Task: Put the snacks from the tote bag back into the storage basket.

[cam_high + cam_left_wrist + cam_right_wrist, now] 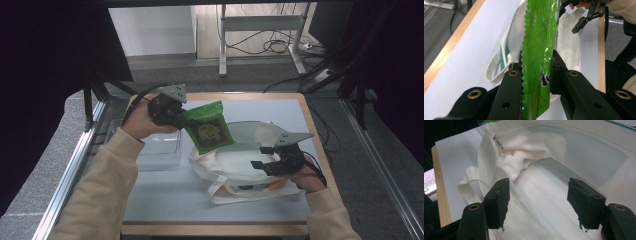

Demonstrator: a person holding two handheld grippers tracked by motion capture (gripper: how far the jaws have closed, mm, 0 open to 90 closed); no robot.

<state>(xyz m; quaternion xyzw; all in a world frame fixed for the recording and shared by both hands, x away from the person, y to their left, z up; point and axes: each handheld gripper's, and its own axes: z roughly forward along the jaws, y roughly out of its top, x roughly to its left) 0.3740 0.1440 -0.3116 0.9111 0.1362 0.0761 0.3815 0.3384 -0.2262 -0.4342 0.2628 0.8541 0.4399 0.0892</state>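
Nearest me, my right gripper [266,161] sits at the mouth of the white tote bag [235,172] on the table [165,200], its fingers [497,203] spread apart with nothing between them, the bag's pale lining open just beyond. On that lining I make out faint lettering, too washed out to read. Beyond the bag's far-left rim, my left gripper [186,120] holds the green snack packet [210,127] in the air, fingers [557,72] clamped on its crimped edge. The packet carries a round orange-and-brown logo; I cannot read its words. Left of the bag a clear plastic tub [160,150] stands on the table, beside my left forearm.
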